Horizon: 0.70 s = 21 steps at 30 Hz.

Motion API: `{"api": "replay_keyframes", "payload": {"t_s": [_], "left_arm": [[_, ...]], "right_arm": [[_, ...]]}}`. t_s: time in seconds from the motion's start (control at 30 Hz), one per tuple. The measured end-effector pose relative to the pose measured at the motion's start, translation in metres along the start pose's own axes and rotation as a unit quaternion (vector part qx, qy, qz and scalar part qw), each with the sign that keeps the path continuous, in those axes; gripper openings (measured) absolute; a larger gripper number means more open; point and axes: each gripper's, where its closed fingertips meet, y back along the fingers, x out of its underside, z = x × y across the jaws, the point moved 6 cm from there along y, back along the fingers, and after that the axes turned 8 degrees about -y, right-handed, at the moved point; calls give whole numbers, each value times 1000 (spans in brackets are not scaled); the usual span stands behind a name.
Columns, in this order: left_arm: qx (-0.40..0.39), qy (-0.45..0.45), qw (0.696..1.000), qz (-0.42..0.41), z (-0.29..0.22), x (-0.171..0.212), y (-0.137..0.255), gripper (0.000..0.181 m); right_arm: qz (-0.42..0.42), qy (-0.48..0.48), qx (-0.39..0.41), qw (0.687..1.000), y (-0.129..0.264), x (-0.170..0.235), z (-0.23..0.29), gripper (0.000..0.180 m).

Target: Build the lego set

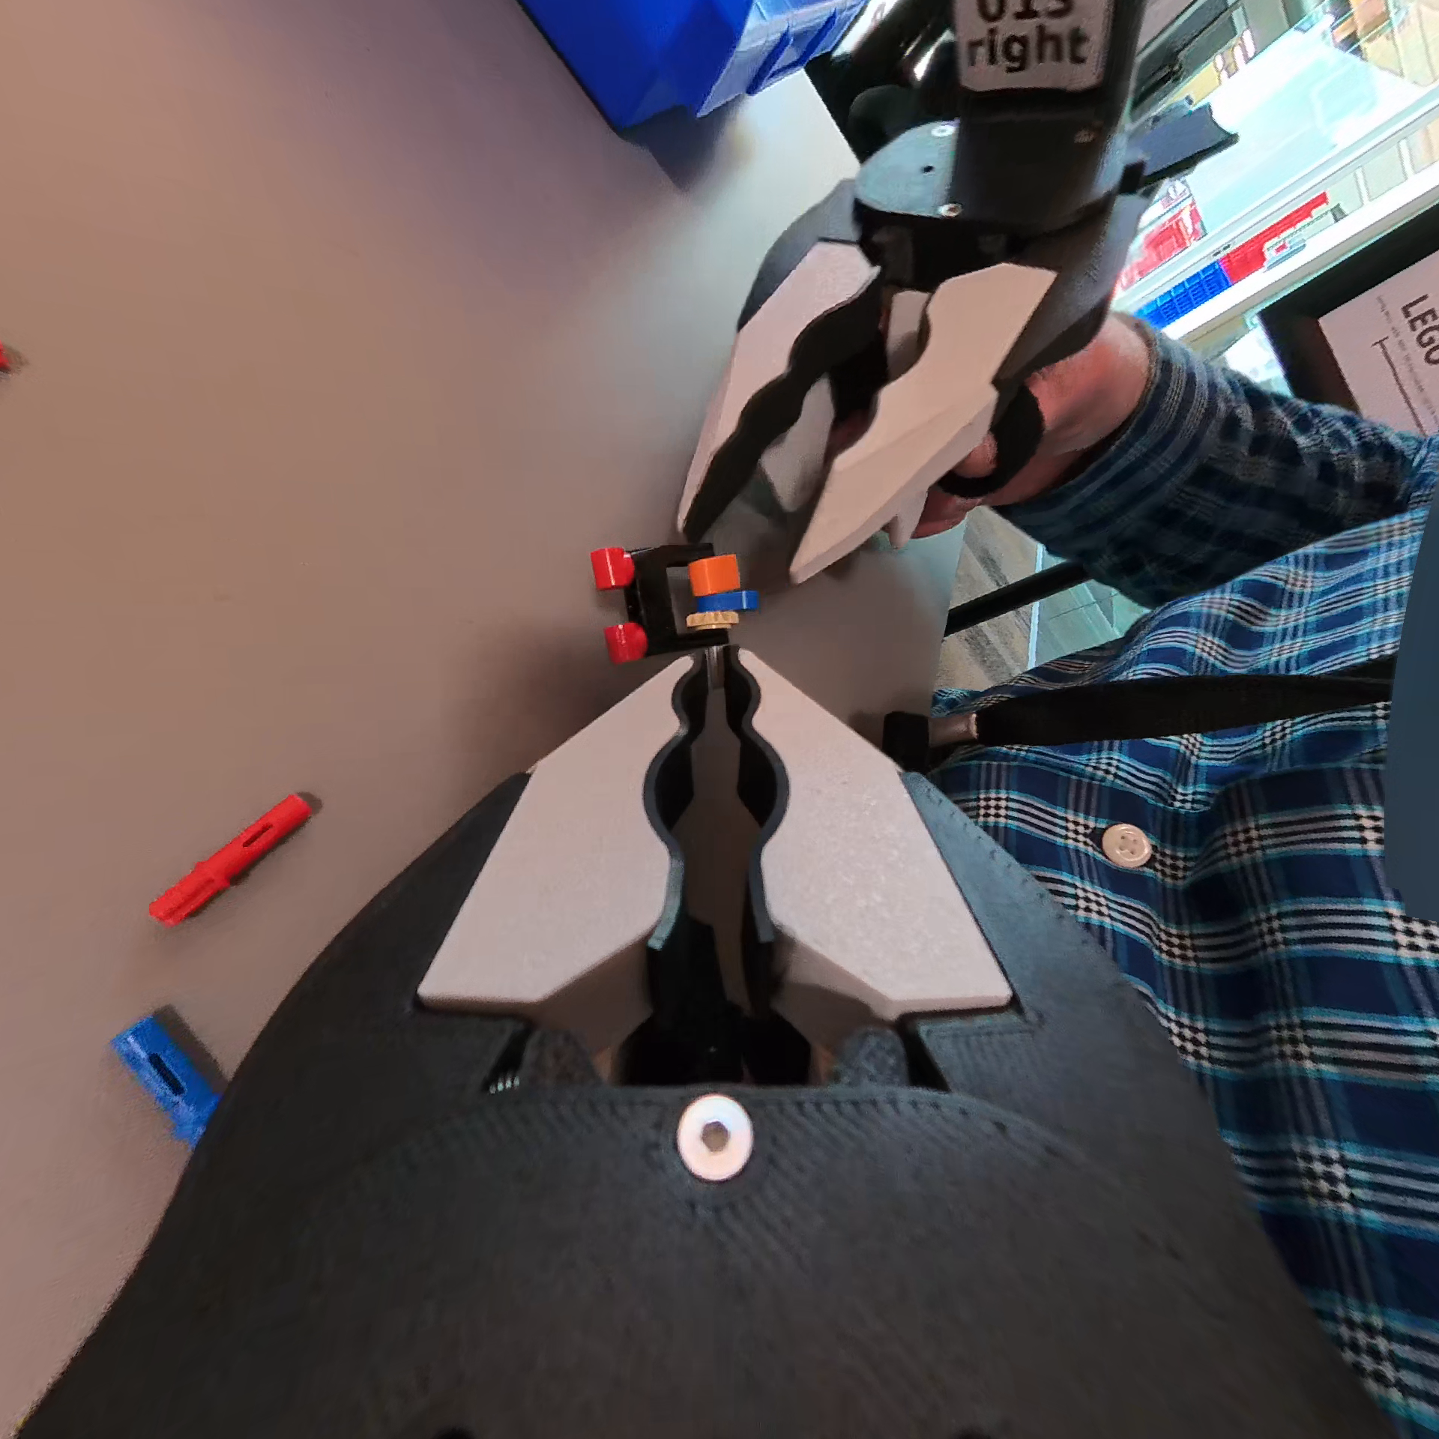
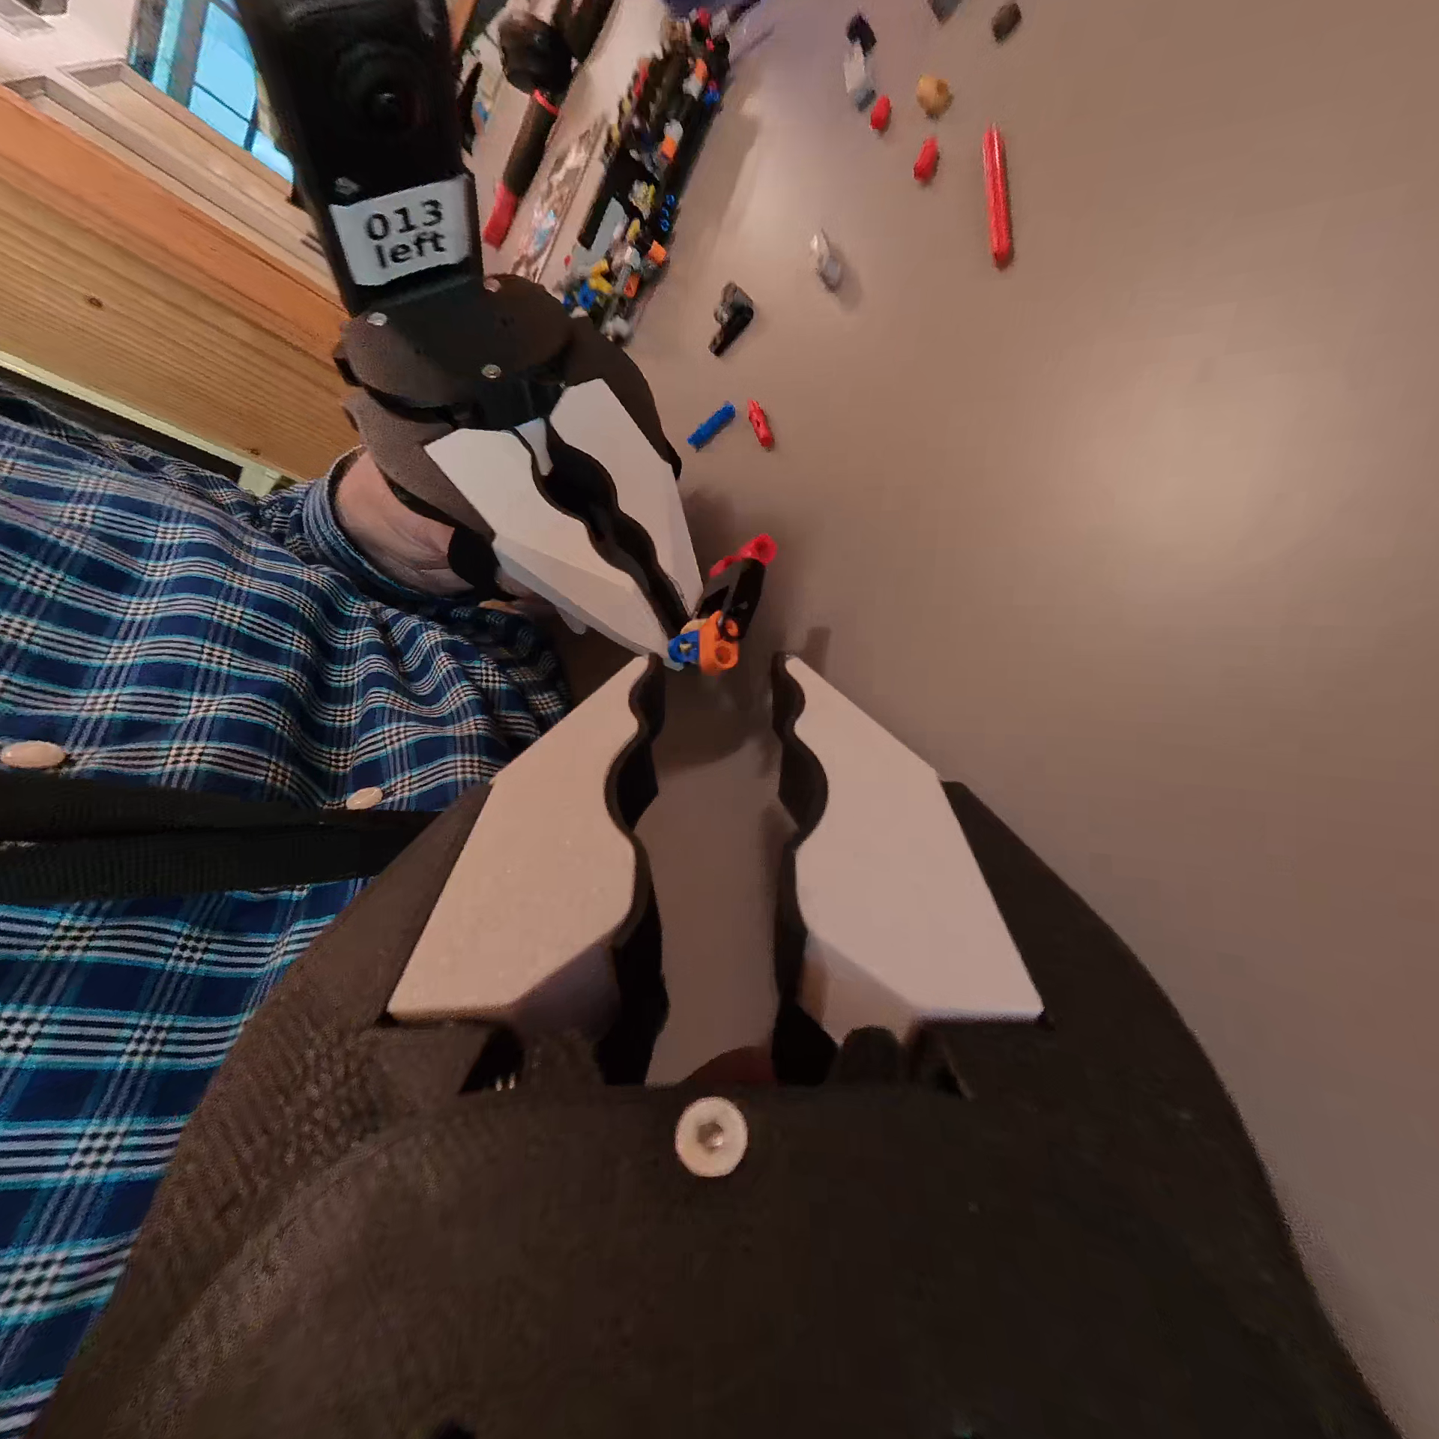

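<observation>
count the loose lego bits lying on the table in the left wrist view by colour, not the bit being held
red: 1, a long pin, fully seen
blue: 1, a piece partly hidden by the left gripper
total: 2
A red sliver at the left edge is too cut off to count.

We see grey-brown table (image 1: 350,389): red axle (image 1: 230,859) at 9 o'clock, blue pin (image 1: 167,1071) 8 o'clock, blue bin (image 1: 685,54) 12 o'clock.

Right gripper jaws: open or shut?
Open. The right gripper shows a clear gap with bare table between the jaws, nothing held; the lego assembly sits just beyond.
</observation>
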Motion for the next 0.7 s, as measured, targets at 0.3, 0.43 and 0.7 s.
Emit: {"api": "replay_keyframes", "payload": {"t_s": [0.3,0.43,0.7], "left_arm": [[9,10,1000,3,1,0,0,2],[8,11,1000,6,1,0,-1,2],[12,13,1000,12,1,1,-2,2]], "right_arm": [[24,239,120,963,-9,6,9,24],[26,291,137,947,-10,8,12,18],[22,331,140,933,-7,8,13,16]]}}
